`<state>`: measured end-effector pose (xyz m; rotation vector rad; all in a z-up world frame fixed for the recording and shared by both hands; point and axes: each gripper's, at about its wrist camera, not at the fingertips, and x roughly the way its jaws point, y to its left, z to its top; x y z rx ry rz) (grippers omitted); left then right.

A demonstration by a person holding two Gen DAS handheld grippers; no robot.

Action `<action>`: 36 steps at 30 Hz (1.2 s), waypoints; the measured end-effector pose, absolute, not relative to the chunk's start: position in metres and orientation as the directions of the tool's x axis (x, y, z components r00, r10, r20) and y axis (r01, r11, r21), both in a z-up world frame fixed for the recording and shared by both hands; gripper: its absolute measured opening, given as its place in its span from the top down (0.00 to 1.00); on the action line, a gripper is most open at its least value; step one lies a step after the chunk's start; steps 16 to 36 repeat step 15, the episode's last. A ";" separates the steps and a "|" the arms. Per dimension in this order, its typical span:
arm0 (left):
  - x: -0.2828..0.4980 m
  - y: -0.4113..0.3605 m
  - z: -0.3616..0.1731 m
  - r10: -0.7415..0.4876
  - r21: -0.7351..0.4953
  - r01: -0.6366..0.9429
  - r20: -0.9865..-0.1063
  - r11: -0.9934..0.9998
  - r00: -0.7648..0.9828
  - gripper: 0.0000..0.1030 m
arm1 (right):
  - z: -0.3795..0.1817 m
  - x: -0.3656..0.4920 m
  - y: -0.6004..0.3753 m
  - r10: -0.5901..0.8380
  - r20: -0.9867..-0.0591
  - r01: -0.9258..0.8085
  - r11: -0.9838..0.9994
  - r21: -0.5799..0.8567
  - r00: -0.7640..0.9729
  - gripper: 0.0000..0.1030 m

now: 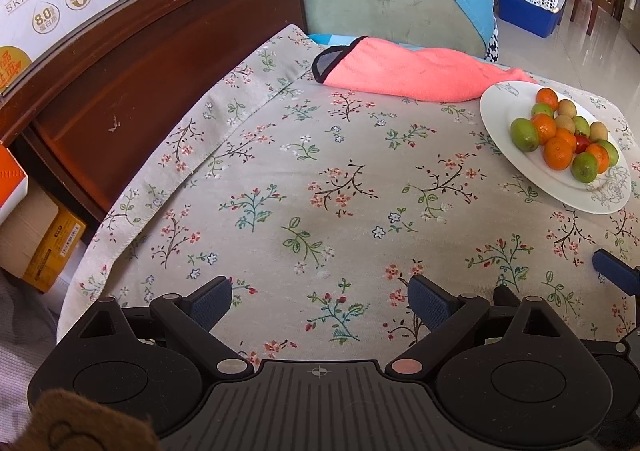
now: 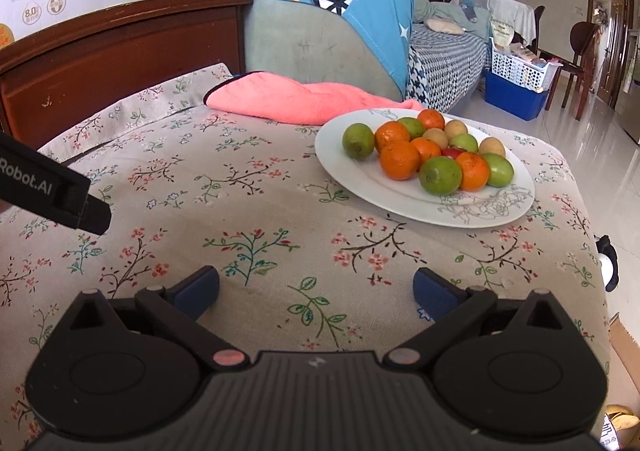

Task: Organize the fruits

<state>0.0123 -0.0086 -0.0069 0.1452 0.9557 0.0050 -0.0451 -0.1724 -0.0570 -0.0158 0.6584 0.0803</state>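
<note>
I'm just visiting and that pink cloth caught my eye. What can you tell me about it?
The pink, fluffy-looking towel-like cloth lies crumpled and folded at the far edge of the floral-covered table, with a dark trim along one turned-up corner. It rests on the tablecloth against the grey-green sofa arm, just behind the white plate of fruit. Neither gripper touches it.

Mixed fruits (image 2: 428, 155) — orange, green, tan, one red — heaped on a white plate (image 2: 360, 187).
</note>
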 end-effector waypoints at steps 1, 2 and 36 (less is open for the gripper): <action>0.012 -0.009 -0.007 0.067 0.125 0.060 -0.814 0.990 0.577 0.07 | -0.057 -0.044 -0.172 0.070 -0.610 -0.079 0.997 0.013 0.790 0.01; 0.012 -0.009 -0.007 0.067 0.124 0.060 -0.814 0.990 0.577 0.07 | -0.057 -0.043 -0.171 0.070 -0.609 -0.078 0.997 0.014 0.790 0.01; 0.014 -0.010 -0.009 0.059 0.120 0.068 -0.814 0.990 0.578 0.07 | -0.059 -0.039 -0.170 0.076 -0.605 -0.082 0.996 0.017 0.793 0.01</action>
